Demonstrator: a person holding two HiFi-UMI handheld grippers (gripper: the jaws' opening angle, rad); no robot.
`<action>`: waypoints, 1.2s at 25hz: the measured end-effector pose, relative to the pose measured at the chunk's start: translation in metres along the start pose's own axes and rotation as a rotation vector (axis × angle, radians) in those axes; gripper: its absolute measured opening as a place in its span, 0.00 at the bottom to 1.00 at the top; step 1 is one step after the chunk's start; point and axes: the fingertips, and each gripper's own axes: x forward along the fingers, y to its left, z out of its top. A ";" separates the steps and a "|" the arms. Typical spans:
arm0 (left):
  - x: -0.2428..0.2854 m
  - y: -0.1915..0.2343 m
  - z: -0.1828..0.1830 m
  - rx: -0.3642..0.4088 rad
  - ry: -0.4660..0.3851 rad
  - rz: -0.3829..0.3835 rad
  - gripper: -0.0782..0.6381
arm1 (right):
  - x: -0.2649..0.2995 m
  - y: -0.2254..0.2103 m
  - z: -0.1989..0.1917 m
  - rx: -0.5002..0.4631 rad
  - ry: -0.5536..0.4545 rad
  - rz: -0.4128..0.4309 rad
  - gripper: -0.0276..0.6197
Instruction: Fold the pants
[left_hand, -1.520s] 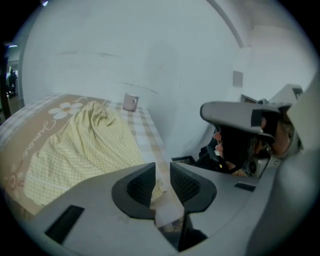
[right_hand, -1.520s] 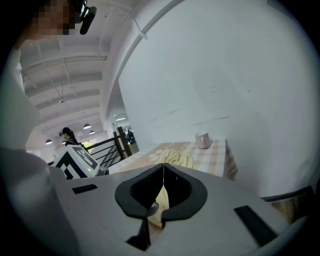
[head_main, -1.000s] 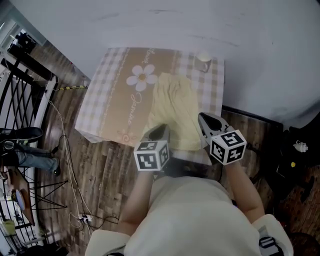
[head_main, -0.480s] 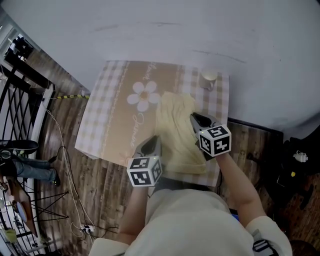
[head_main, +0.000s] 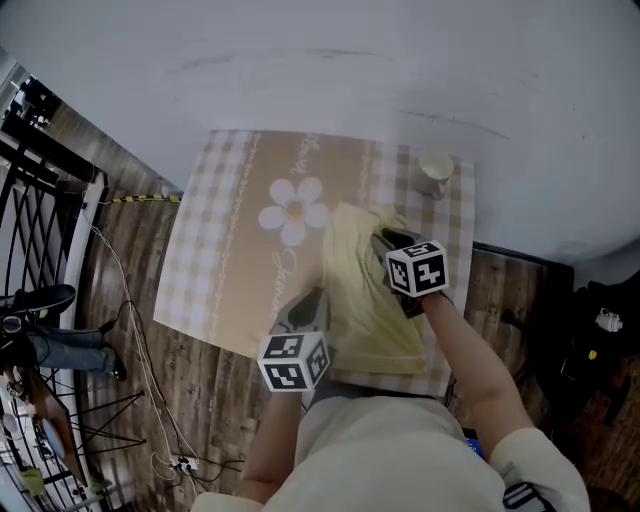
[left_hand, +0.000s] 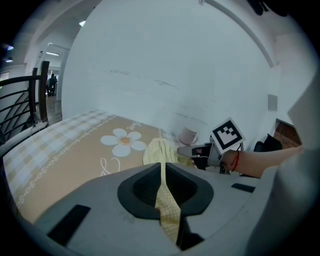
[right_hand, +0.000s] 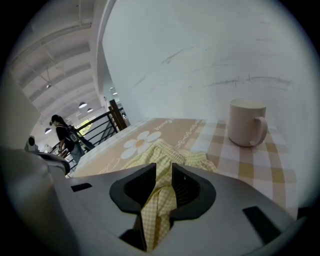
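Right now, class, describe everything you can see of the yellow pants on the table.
The pants are pale yellow with a fine check, of thin, soft-looking cloth, with a gathered waistband at the far end. They lie stretched lengthwise and rumpled on the right part of the daisy tablecloth. The left gripper is clamped on the cloth at the near end. The right gripper is clamped on a fold nearer the waistband.

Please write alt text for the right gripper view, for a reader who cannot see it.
The right tool is shut on yellow checked pants, with the cloth pinched between its jaws. Beyond it the pants lie on a checked tablecloth with a daisy print, and a pink mug stands to the right.
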 end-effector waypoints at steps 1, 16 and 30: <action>0.002 0.001 0.000 -0.003 0.003 -0.002 0.15 | 0.006 -0.002 -0.003 0.001 0.019 -0.010 0.18; 0.024 -0.003 -0.001 0.006 0.044 -0.046 0.15 | 0.032 -0.013 -0.019 -0.041 0.169 -0.027 0.07; 0.042 0.007 0.023 0.090 0.019 -0.012 0.15 | -0.021 -0.021 0.035 -0.104 0.059 0.028 0.06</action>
